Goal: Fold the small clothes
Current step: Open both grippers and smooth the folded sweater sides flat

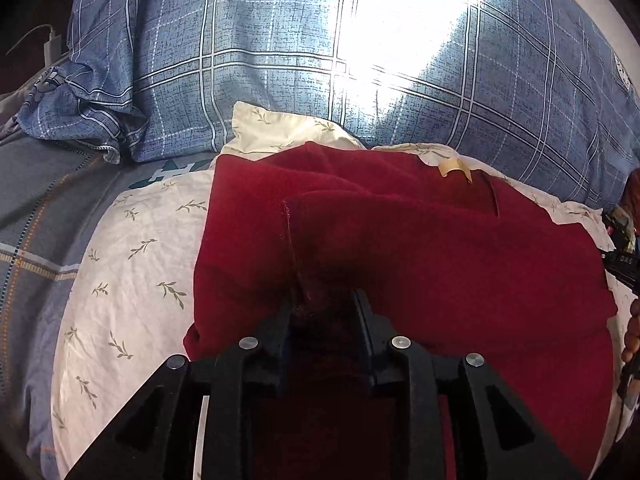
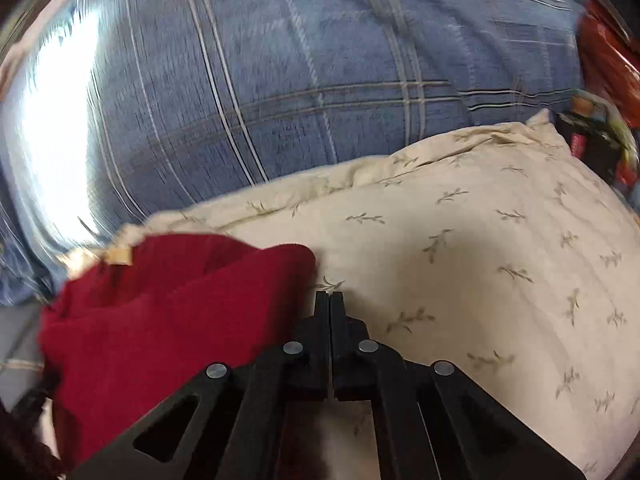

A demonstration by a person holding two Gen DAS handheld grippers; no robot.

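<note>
A dark red fleece garment [image 1: 420, 248] lies partly folded on a cream leaf-print pillow [image 1: 132, 264], with a tan label [image 1: 454, 169] near its far edge. My left gripper [image 1: 324, 300] holds a bunched fold of the red cloth between its fingers. In the right wrist view the same garment [image 2: 160, 320] lies at the lower left on the pillow [image 2: 480, 260]. My right gripper [image 2: 330, 300] is shut with nothing between its fingers, just right of the garment's edge over the pillow.
A blue plaid quilt [image 1: 280, 48] rises behind the pillow, with a bright sun patch on it. A grey striped sheet [image 1: 36, 216] lies at the left. Dark and red items [image 2: 600, 128] sit at the far right beside the pillow.
</note>
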